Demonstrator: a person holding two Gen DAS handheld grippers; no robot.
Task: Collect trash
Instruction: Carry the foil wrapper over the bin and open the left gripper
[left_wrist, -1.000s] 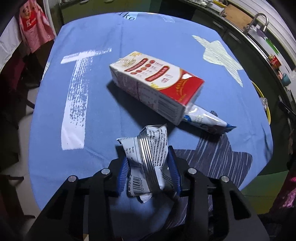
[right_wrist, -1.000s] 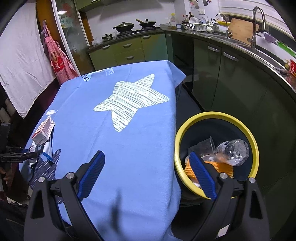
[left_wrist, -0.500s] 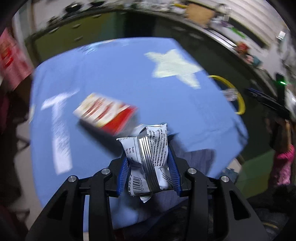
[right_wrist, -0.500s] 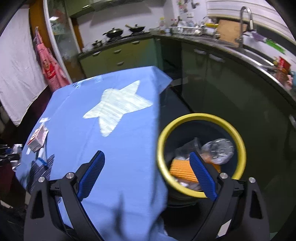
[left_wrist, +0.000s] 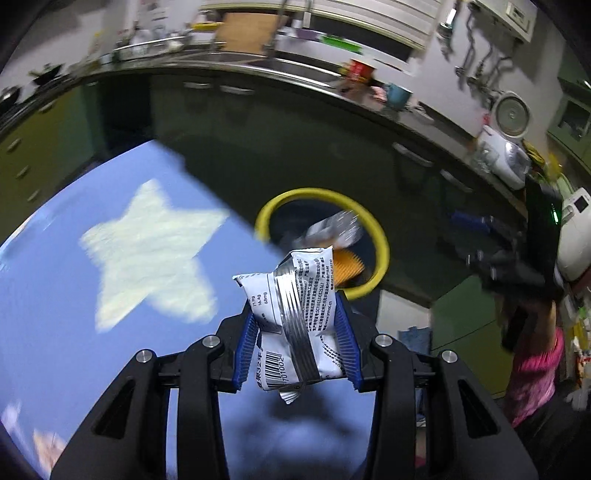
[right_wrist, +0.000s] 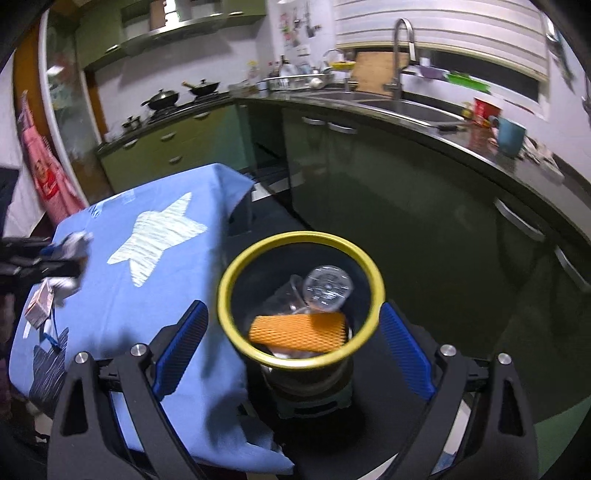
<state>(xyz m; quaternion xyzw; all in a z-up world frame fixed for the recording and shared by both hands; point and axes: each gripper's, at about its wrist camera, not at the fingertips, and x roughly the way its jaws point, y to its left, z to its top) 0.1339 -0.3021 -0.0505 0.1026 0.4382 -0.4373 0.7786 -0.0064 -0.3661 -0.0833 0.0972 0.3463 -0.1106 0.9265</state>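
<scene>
left gripper (left_wrist: 297, 343) clamps a crumpled wrapper (left_wrist: 295, 314), its long axis upright; the yellow-rimmed bin (left_wrist: 382, 240) lies ahead, below, past the table edge. right gripper (right_wrist: 291, 354) gapes empty above the bin.

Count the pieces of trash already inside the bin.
3 visible in the bin: a clear bottle, a clear plastic cup beside it, and an orange mesh pad in front. More may lie hidden underneath.

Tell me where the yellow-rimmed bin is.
In the right wrist view the yellow-rimmed bin stands on the floor beside the blue tablecloth's right edge, framed by the open right gripper.
</scene>
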